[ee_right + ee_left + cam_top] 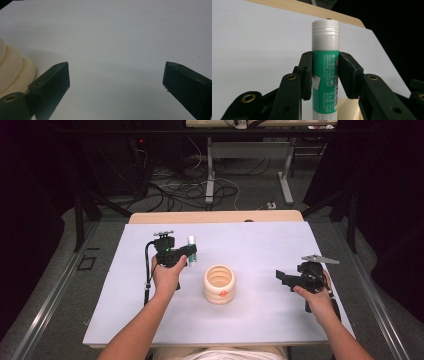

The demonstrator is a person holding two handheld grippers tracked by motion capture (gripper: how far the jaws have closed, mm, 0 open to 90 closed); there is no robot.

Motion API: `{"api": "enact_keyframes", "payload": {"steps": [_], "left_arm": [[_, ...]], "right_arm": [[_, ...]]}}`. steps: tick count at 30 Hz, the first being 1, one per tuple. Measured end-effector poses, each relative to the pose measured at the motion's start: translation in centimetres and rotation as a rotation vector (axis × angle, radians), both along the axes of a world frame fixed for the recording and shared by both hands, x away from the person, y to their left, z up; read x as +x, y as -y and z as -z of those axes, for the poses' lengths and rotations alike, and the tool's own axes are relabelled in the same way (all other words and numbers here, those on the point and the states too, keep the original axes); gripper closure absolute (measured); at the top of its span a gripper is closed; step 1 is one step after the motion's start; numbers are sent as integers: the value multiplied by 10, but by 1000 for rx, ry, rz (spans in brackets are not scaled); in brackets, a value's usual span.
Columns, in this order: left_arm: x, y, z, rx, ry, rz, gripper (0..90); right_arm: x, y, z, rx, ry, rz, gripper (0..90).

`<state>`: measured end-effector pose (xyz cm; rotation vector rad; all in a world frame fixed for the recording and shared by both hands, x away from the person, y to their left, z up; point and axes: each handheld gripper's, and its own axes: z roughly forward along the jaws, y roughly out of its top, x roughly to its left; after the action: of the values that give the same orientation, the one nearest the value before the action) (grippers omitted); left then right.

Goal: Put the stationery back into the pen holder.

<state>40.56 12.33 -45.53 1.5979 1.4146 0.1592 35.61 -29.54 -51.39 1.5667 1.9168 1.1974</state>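
A glue stick [325,67] with a white cap and green label stands upright between the jaws of my left gripper [325,75], which is shut on its middle. In the high view the left gripper [190,252] holds the glue stick [191,241] above the white mat, left of and beyond a cream ribbed pot [219,284]. My right gripper [281,276] hovers to the right of the pot, jaws pointing left. In its own view the right gripper [116,82] is open with bare mat between the jaws and the pot [13,72] at the left edge.
The white mat [260,245] covers a wooden table [215,216]. Beyond the table lie a dark floor with cables [180,187] and metal table legs [286,175]. Dark frame posts stand at both sides.
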Motion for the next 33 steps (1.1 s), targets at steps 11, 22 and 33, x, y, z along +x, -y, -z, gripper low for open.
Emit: {"api": "enact_keyframes", "payload": {"steps": [11, 22, 33], "left_arm": [[-14, 16, -11, 15, 61, 53, 650], [-26, 33, -14, 17, 87, 112, 650], [-39, 49, -6, 23, 118, 159, 650]], "right_arm": [[-1, -2, -1, 1, 3, -5, 67], [-2, -2, -2, -1, 10, -11, 67], [-2, -2, -2, -4, 10, -10, 67]]}}
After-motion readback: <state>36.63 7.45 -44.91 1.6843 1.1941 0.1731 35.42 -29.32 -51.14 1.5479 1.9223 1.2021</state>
